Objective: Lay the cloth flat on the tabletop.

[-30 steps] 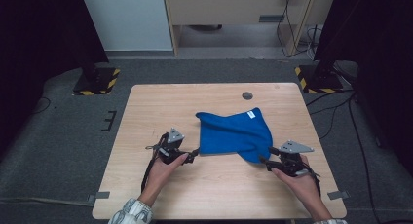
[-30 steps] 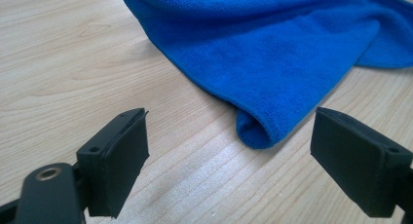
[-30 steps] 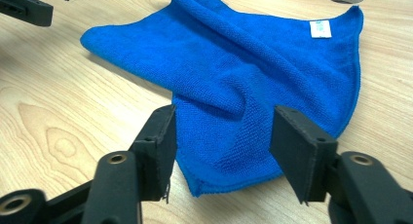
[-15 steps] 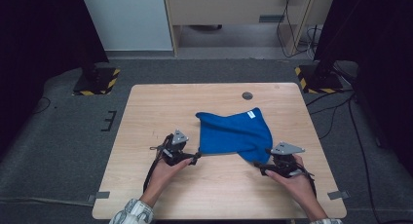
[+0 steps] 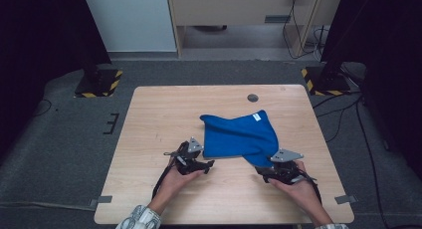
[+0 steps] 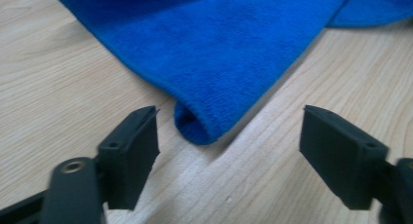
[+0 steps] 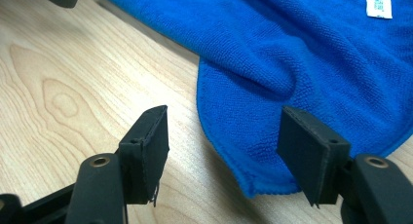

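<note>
Blue cloth [image 5: 242, 136]: rumpled, mid-table toward the right. Left gripper [image 5: 208, 165]: released, I have brought it in to the near-left folded corner [image 6: 197, 124]. Right gripper [image 5: 263, 173]: released, straddling the near-right corner [image 7: 258, 180]. Both drew nearer over the last second; corner pinches look next.

One blue cloth [image 5: 242, 137] is lying on one desk [image 5: 149, 124], and two tongs, left tongs [image 5: 208, 164] and right tongs [image 5: 259, 174], are hovering beside it.

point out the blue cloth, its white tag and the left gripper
blue cloth [image 5: 239, 137], high view, middle of the fabric
white tag [image 7: 378, 5], right gripper view, centre of the label
left gripper [image 5: 210, 164], high view, between its fingertips
</note>
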